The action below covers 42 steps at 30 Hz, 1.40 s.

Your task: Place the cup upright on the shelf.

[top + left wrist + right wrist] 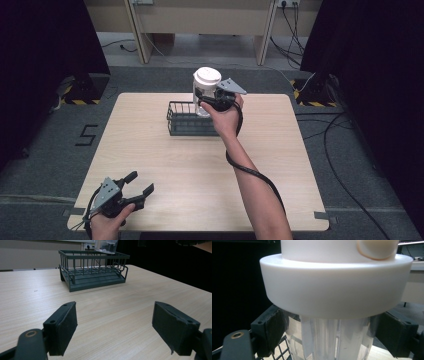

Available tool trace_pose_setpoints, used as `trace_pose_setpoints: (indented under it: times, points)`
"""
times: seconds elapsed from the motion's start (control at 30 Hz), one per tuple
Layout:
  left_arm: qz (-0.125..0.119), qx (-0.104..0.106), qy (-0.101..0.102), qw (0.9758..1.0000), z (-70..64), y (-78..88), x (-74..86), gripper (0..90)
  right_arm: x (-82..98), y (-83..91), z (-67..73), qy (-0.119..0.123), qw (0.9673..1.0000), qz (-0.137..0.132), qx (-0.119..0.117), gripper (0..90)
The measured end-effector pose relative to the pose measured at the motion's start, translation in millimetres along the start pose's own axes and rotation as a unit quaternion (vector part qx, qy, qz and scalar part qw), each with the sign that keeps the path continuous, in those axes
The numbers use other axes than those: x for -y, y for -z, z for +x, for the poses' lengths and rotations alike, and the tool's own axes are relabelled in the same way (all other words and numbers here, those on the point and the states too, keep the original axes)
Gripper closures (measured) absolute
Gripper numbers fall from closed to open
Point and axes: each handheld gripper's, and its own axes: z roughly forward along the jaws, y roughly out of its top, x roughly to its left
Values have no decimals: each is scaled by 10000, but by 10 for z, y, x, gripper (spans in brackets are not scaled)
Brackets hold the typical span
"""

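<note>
Right gripper (212, 102), held in the person's right hand (225, 117), is clamped on a clear jar (204, 97) with a white lid (207, 76). From the high view, the jar is held above the dark wire basket (186, 125) at the far middle of the wooden table (200, 175), toward the basket's right end. Whether the jar's base touches the basket cannot be told from there. The right gripper view adds the grip detail: both black pads (272, 330) press the clear wall just beneath the lid's rim, with basket wire below.

Left gripper (131, 192) rests low at the table's near left corner, jaws spread wide, nothing between them. Its own view looks across bare wood to the basket (92, 270), well apart, with the jar's underside (106, 246) above the basket's rear rim.
</note>
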Motion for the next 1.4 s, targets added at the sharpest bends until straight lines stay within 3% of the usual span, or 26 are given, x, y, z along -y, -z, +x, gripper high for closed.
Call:
trace_pose_setpoints:
  times: [0.77,1.4]
  points:
    - [-7,0,0,10000,5,4,-1,195,60,-159,-29,-19,9999,97,63,170]
    - [-9,18,-2,10000,2,4,-1,195,215,-256,-28,-65,9994,337,101,169]
